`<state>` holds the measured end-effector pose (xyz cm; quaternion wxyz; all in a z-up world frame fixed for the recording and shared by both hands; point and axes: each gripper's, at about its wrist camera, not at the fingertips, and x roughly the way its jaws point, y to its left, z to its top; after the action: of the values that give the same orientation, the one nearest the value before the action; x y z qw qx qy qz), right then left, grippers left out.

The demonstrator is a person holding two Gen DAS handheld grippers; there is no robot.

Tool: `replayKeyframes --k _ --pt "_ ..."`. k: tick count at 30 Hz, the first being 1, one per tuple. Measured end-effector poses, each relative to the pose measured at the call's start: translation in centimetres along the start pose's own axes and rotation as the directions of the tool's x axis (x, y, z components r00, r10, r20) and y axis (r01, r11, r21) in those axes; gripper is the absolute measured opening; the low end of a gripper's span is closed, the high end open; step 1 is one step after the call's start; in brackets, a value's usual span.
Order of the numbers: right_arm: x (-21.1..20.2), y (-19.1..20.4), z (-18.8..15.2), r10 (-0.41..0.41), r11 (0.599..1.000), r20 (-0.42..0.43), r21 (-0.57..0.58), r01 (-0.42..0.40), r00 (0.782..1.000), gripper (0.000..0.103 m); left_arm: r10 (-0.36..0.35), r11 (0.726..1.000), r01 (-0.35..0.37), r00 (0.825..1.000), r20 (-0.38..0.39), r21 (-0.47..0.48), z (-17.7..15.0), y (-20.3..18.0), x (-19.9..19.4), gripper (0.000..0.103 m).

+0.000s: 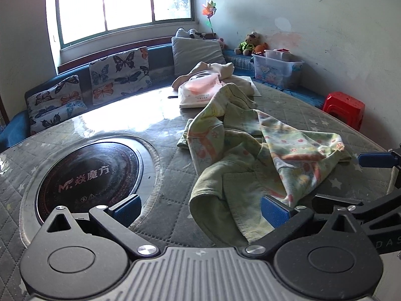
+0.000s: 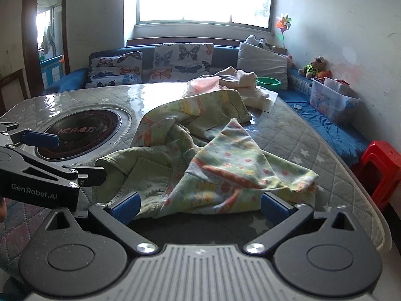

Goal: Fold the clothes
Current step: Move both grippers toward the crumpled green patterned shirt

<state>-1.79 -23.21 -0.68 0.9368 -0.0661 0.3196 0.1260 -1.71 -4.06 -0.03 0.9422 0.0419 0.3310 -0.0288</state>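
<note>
Quilted counter (image 1: 288, 100): a round black inset cooktop (image 1: 87, 173) is set into it. Green printed garment (image 2: 200, 155): laid crumpled mid-counter, near both tongs. Cream clothing (image 2: 238, 77): heaped at the far edge. Left tongs (image 1: 200, 208) and right tongs (image 2: 200, 205): spread wide, nothing gripped.

The green garment (image 1: 240, 165) covered the table's (image 1: 288, 105) middle. The left gripper (image 2: 40, 138) was cut off at the right wrist view's left edge.
</note>
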Motion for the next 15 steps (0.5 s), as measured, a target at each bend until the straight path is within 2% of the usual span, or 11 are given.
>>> replayKeyframes --k 15 --pt "-0.13 -0.1 -1.0 -0.009 0.999 -0.028 0.04 0.01 1.0 0.099 0.004 1.0 -0.004 0.999 -0.047 0.006 -0.44 -0.51 0.4 0.103"
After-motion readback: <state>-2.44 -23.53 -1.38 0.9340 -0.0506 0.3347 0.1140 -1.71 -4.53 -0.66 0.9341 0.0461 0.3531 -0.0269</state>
